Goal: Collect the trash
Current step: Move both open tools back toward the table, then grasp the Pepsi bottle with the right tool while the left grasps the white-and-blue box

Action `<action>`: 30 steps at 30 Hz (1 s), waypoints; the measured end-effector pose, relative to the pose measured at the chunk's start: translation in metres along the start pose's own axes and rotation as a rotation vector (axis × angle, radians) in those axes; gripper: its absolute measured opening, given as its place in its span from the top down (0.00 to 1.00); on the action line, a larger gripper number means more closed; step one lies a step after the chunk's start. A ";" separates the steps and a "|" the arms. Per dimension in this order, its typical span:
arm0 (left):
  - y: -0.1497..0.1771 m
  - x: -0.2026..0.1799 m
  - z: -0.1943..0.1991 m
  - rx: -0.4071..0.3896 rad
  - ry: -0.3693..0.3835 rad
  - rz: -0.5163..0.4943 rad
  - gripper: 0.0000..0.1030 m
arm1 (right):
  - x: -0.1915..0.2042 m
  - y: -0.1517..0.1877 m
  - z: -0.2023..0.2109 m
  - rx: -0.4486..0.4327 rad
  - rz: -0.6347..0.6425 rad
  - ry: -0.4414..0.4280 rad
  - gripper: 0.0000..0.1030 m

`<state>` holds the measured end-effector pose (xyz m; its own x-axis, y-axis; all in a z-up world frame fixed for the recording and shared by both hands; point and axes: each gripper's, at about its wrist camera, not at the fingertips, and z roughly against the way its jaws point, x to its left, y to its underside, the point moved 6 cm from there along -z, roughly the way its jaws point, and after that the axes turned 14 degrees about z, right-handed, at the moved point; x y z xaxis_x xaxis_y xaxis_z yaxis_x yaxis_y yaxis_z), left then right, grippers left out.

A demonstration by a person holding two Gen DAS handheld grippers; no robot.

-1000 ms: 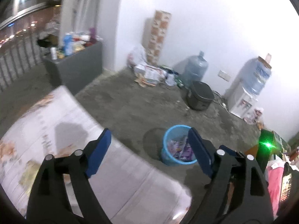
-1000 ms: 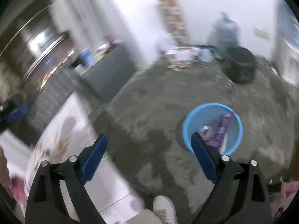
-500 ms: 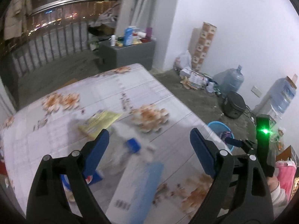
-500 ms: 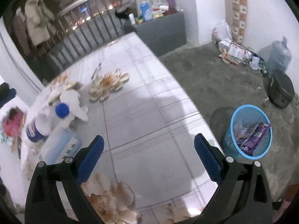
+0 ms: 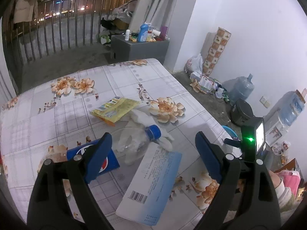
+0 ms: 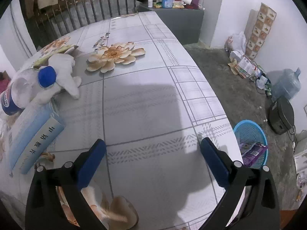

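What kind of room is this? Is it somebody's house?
Probably a lived-in home, in a room that opens onto a balcony. A table with a flowery cover holds trash, big water jugs stand by the wall, and coats hang over a metal railing with night lights beyond.

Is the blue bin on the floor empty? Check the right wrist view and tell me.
No, the blue bin already holds a purple wrapper lying against its inner wall.

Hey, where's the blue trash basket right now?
The blue trash basket stands on the floor off the table's right edge in the right wrist view, beside the black cooker.
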<state>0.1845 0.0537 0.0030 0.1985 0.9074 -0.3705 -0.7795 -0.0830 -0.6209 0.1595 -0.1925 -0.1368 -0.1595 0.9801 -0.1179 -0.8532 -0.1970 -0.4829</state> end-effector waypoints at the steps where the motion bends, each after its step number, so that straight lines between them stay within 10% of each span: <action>1: 0.000 0.000 -0.001 0.002 0.003 0.004 0.19 | 0.000 0.001 0.000 -0.002 0.004 -0.004 0.06; 18: 0.004 0.013 -0.004 -0.013 -0.013 0.017 0.19 | -0.005 -0.001 -0.001 -0.016 -0.011 -0.002 0.06; 23: 0.011 0.026 0.008 -0.055 -0.041 0.008 0.19 | -0.014 0.002 0.026 -0.088 -0.143 -0.122 0.07; 30: 0.037 0.043 0.008 -0.007 -0.034 0.003 0.19 | 0.010 0.004 0.048 -0.104 -0.212 -0.352 0.36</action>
<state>0.1595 0.0932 -0.0306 0.1754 0.9207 -0.3488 -0.7760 -0.0888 -0.6245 0.1302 -0.1824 -0.0983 -0.1606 0.9440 0.2882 -0.8335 0.0266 -0.5518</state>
